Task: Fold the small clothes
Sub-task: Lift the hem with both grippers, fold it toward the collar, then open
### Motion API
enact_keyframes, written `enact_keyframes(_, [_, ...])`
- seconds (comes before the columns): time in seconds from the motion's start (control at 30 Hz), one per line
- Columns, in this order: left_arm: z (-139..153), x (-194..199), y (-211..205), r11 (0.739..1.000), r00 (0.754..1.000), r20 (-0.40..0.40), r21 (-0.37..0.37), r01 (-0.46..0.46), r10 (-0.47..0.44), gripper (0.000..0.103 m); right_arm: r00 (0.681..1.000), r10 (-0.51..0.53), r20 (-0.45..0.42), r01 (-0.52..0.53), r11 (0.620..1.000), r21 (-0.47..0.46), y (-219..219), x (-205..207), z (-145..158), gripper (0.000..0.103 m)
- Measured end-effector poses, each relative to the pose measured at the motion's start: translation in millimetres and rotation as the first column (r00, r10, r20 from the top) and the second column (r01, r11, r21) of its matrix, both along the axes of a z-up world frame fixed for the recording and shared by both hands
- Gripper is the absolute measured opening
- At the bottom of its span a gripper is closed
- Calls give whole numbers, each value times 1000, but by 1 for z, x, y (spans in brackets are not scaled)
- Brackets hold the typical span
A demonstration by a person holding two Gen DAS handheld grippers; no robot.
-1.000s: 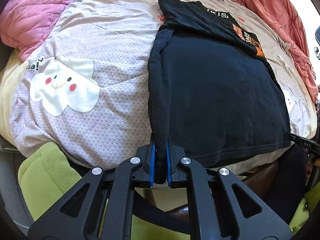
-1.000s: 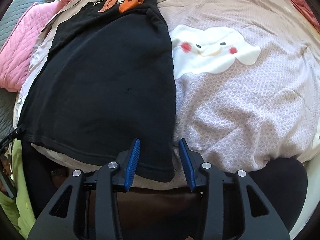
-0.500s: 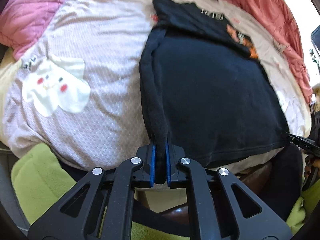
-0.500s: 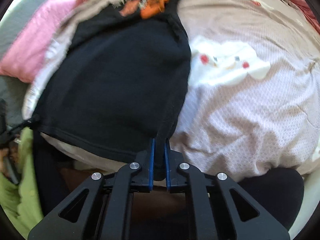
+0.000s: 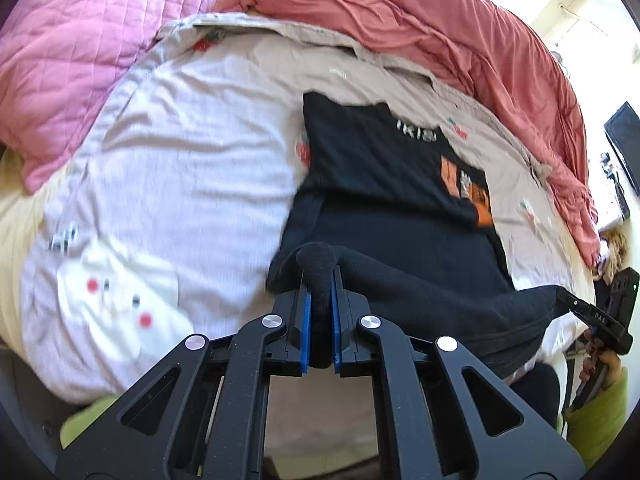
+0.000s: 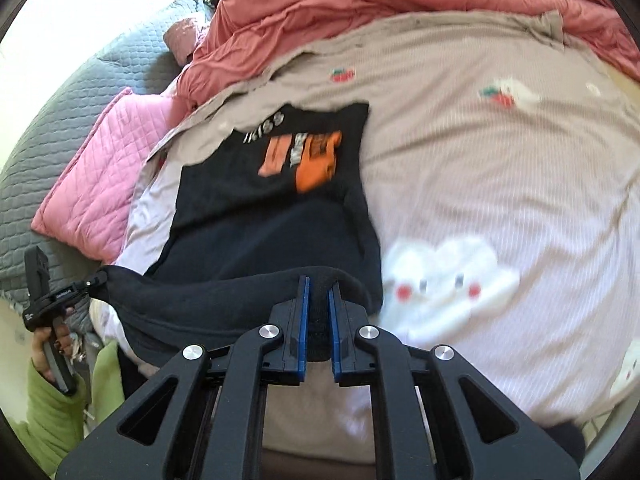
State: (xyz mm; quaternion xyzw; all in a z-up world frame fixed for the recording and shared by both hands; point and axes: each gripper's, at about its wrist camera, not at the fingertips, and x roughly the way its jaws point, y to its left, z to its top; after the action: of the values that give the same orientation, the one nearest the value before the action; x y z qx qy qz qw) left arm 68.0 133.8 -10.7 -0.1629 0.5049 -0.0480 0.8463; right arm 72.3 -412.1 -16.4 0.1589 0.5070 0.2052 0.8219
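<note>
A black T-shirt (image 5: 384,184) with orange and white print lies on a pale bedspread (image 5: 192,168), its sleeves folded in. My left gripper (image 5: 319,284) is shut on the left corner of the shirt's bottom hem. My right gripper (image 6: 318,284) is shut on the right corner of the black T-shirt (image 6: 260,216). The hem hangs raised between the two grippers, above the rest of the shirt. At the far right of the left wrist view my right gripper (image 5: 576,302) shows, and at the far left of the right wrist view my left gripper (image 6: 94,280) does.
A red-orange blanket (image 5: 440,40) is bunched along the far side of the bed. A pink quilted cover (image 5: 72,48) lies at the left, with a grey quilt (image 6: 60,132) beyond it. A white cloud figure (image 6: 448,280) decorates the bedspread right of the shirt. A green sleeve (image 6: 52,412) holds the left gripper.
My right gripper closed on the shirt's right hem corner. Both grippers then rose and moved toward the shirt's top, lifting the bottom hem off the bed.
</note>
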Motion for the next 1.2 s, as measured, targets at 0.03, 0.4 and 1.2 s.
enact_keyframes(0.03, [2, 8, 0, 1000, 1000, 6, 2, -4, 4, 2, 1000, -7, 13, 7, 1000, -4, 1, 10, 1, 8])
enact_keyframes(0.4, [-5, 103, 6, 998, 998, 16, 15, -56, 56, 2, 994, -60, 93, 64, 997, -42, 18, 110, -6, 8])
enact_keyframes(1.2, [-49, 140, 16, 984, 987, 62, 88, -152, 147, 22, 984, -99, 149, 129, 970, -207, 29, 156, -46, 58])
